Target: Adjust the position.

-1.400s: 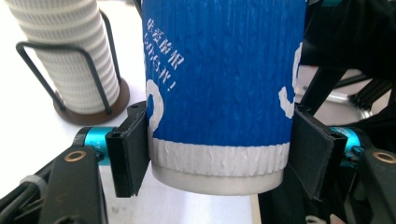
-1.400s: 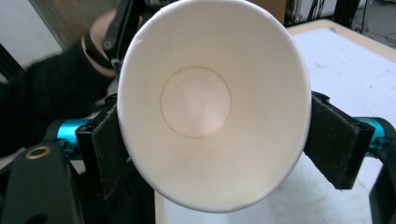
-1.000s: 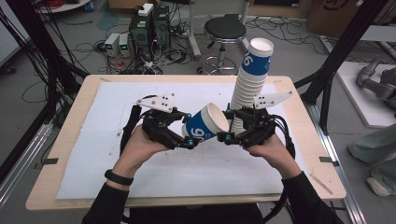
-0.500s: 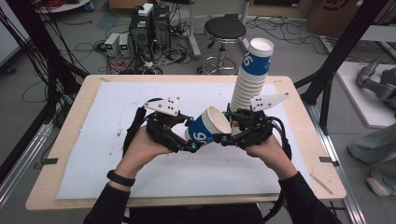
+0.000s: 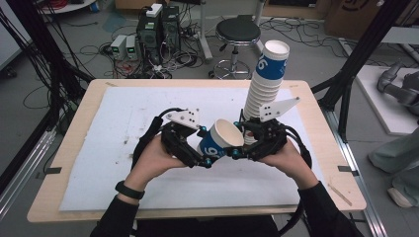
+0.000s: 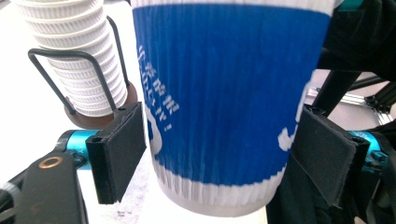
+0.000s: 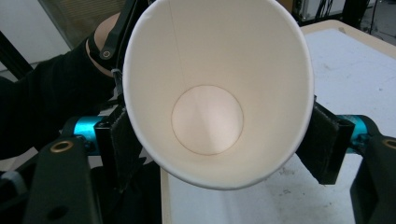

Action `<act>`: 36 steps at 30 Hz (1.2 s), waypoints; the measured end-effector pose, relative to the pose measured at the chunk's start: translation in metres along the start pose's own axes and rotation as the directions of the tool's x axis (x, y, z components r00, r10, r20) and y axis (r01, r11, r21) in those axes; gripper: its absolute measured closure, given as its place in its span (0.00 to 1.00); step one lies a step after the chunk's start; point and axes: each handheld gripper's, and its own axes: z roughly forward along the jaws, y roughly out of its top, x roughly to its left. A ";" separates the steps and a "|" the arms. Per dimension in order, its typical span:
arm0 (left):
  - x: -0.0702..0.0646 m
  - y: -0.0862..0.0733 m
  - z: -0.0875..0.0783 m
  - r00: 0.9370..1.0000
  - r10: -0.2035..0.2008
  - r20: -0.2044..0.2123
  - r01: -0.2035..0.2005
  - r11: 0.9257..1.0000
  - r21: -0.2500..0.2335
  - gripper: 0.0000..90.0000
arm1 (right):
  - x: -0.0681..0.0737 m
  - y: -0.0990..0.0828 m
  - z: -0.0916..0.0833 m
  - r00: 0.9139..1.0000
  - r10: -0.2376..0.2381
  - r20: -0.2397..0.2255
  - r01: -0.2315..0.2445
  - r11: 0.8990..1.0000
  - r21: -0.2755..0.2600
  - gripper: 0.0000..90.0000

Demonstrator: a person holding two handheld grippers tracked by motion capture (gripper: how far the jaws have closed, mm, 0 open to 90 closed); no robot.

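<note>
A blue ribbed paper cup (image 5: 220,143) lies tilted in the air between both hands, mouth toward the right hand. My left gripper (image 5: 205,146) straddles its base end. In the left gripper view the cup (image 6: 224,93) sits between the pads (image 6: 119,149), which have just been opening and barely touch it. My right gripper (image 5: 238,139) has just been closing and is now shut on the mouth end. In the right gripper view the cup's white inside (image 7: 210,116) faces me and the rim is squeezed oval between the right gripper (image 7: 224,140) pads.
A tall stack of white cups (image 5: 264,89), topped by a blue one, stands in a wire holder (image 6: 93,119) just behind the right hand. A white mat (image 5: 123,113) covers the wooden table. A stool (image 5: 237,34) and computer boxes (image 5: 158,29) stand on the floor beyond.
The right gripper's jaws have closed onto the cup's mouth end. The left gripper's jaws have spread off the cup's base end. Both hands have stayed about where they were.
</note>
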 end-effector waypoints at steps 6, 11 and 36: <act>0.001 0.000 0.005 1.000 -0.001 0.022 0.001 1.000 0.025 0.25 | 0.001 0.001 0.001 1.000 -0.001 -0.008 0.001 1.000 0.015 0.28; 0.002 -0.001 0.007 0.999 0.004 0.043 -0.004 1.000 0.009 0.32 | 0.001 0.002 0.001 1.000 -0.019 0.004 0.019 1.000 0.013 0.25; 0.002 -0.002 0.003 0.998 -0.015 0.054 0.022 0.991 -0.130 0.30 | 0.001 0.002 -0.002 0.999 0.016 -0.033 -0.020 0.991 -0.131 0.28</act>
